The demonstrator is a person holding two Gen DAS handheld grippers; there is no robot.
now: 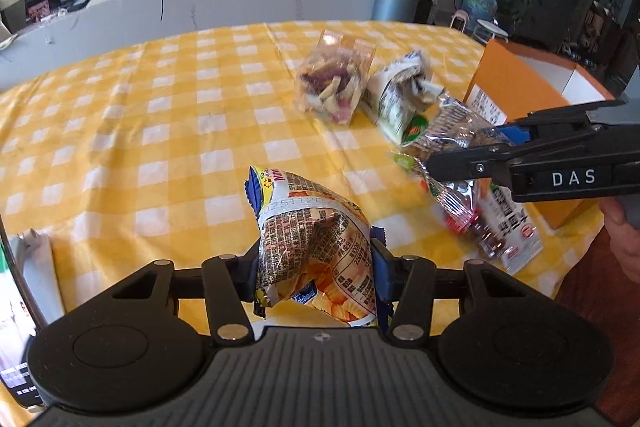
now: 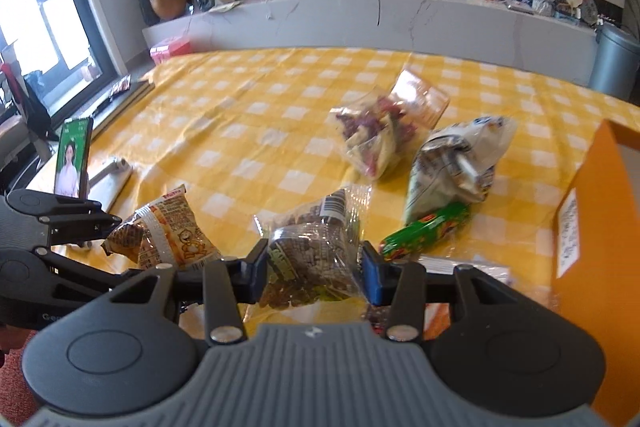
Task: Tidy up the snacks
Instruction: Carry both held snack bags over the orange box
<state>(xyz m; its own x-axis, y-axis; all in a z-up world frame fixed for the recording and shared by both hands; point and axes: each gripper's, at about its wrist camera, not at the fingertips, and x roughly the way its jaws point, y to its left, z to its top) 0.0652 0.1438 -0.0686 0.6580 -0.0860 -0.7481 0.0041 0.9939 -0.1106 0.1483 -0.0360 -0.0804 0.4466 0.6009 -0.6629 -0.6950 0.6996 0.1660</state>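
Left gripper (image 1: 316, 267) clamped on chip packet (image 1: 316, 251), lower centre of frame. Right gripper (image 2: 314, 267) clamped on clear nut packet (image 2: 312, 263), lower centre; both clear of checked tablecloth (image 1: 160, 107).

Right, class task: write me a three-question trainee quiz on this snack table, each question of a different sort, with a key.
1. True or false: the left gripper is closed on a chip packet.
2. Multiple choice: what lies right beside the green candy tube on the far side? A) a white printed bag B) a phone C) a teddy bear
3. Fill in: the right gripper holds a clear packet of ____-coloured snacks.

Key
1. True: both pads press its sides.
2. A; the clear bag of mixed crisps lies further back, and the orange box stands to the right.
3. Brown.
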